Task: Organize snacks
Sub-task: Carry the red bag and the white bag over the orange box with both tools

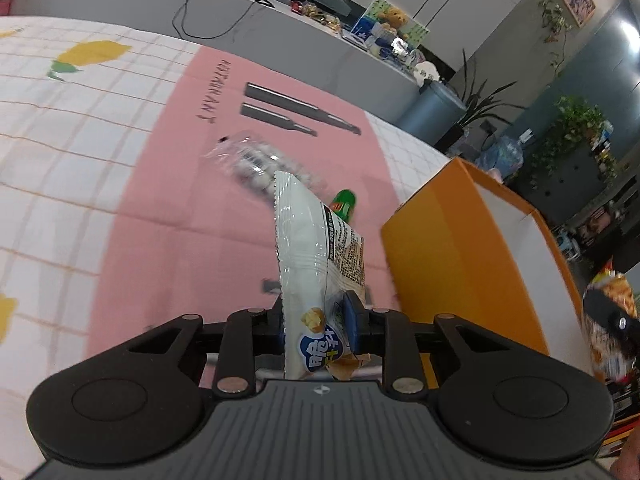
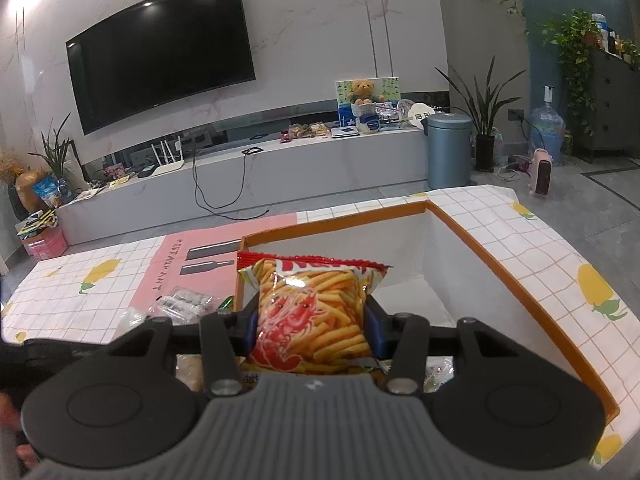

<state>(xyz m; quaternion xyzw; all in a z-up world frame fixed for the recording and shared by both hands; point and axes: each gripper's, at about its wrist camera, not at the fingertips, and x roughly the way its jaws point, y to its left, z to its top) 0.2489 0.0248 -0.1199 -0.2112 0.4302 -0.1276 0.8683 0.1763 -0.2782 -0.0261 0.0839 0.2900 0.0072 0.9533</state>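
Observation:
My left gripper point(image 1: 316, 320) is shut on a white snack packet point(image 1: 316, 248), which stands up between its blue pads above the pink mat point(image 1: 168, 208). Beyond it lie a clear packet of small wrapped sweets point(image 1: 256, 160) and a green packet point(image 1: 344, 202). The orange box point(image 1: 440, 256) with a white inside stands just to the right. My right gripper point(image 2: 312, 324) is shut on a red and yellow shrimp-stick bag point(image 2: 312, 312), held over the near left part of the orange box point(image 2: 520, 276). That bag point(image 1: 612, 324) also shows at the right edge of the left wrist view.
A checked tablecloth with lemon prints point(image 1: 60, 128) covers the table under the pink mat point(image 2: 160, 276). More packets point(image 2: 184, 304) lie left of the box. Past the table are a TV bench point(image 2: 280, 160), a blue bin point(image 2: 450, 148) and potted plants.

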